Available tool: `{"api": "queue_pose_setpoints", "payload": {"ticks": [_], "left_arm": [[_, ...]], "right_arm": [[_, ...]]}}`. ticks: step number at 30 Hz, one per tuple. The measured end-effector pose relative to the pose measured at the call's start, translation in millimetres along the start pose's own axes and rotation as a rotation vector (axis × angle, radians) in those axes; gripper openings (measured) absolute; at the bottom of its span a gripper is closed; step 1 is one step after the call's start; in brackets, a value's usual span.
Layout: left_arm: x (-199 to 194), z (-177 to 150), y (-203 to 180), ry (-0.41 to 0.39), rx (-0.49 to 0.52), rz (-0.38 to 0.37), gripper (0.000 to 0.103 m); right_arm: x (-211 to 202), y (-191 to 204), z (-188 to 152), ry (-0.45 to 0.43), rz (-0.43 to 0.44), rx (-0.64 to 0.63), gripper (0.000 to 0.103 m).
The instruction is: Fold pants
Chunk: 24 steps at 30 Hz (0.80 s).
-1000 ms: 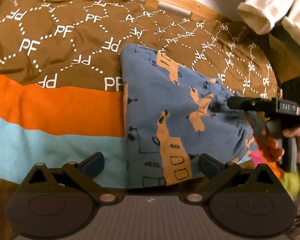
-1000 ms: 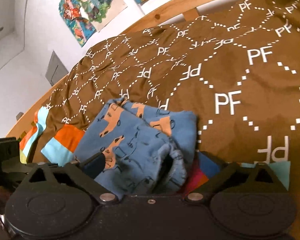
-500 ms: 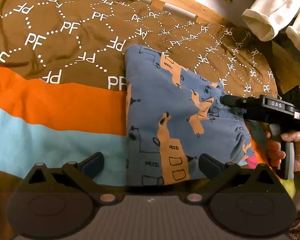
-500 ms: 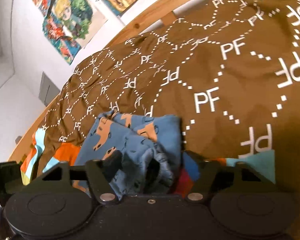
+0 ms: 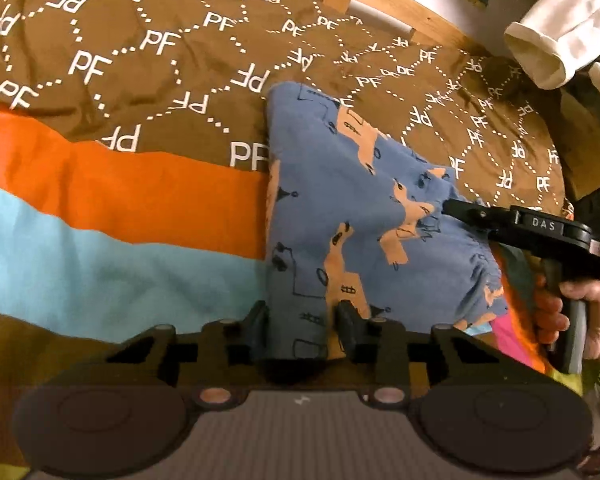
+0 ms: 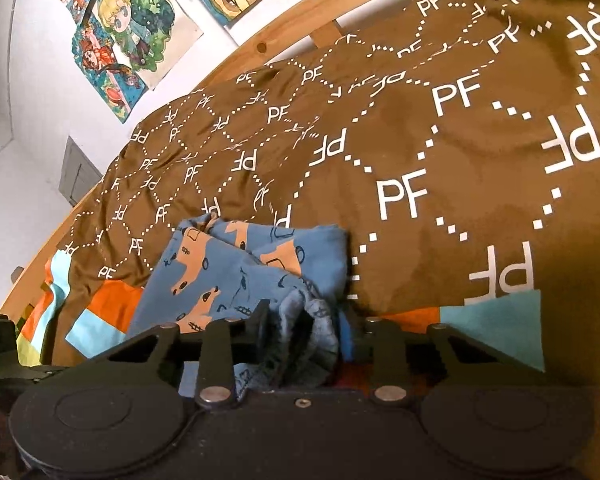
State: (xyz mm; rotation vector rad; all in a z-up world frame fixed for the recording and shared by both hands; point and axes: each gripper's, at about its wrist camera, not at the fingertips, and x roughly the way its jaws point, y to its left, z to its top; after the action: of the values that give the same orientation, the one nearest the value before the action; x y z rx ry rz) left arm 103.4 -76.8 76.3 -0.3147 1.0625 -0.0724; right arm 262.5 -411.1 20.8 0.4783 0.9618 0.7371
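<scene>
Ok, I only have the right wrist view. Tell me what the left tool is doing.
Observer: The left tool has just been closing, and the near edge of the blue pants is pinched in it.
Operator: Now say where my right tool sits on them.
Observer: The right tool, which has also just been closing with fabric between its jaws, bites the gathered waistband at the pants' right edge.

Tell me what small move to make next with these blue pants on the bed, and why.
Probably lift both grippers together and carry the near edge over toward the far edge. The left gripper and the right gripper have just been closing, and each now has a bunched edge of the blue pants between its pads, one at each end, while the rest lies flat on the brown bedspread.
</scene>
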Motion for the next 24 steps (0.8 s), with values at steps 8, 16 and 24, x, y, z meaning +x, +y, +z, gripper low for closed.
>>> {"api": "queue_pose_setpoints", "payload": {"ticks": [8, 16, 24], "left_arm": [[-4, 0, -9, 0.0, 0.024, 0.053, 0.028], [-8, -2, -18, -0.016, 0.055, 0.088, 0.023], [-8, -2, -14, -0.019, 0.047, 0.078, 0.023]], "right_arm": [[-5, 19, -4, -0.039, -0.078, -0.068, 0.026], [-10, 62, -20, -0.105, -0.212, -0.327, 0.023], [-7, 80, -33, -0.143, -0.294, -0.459, 0.023]]}}
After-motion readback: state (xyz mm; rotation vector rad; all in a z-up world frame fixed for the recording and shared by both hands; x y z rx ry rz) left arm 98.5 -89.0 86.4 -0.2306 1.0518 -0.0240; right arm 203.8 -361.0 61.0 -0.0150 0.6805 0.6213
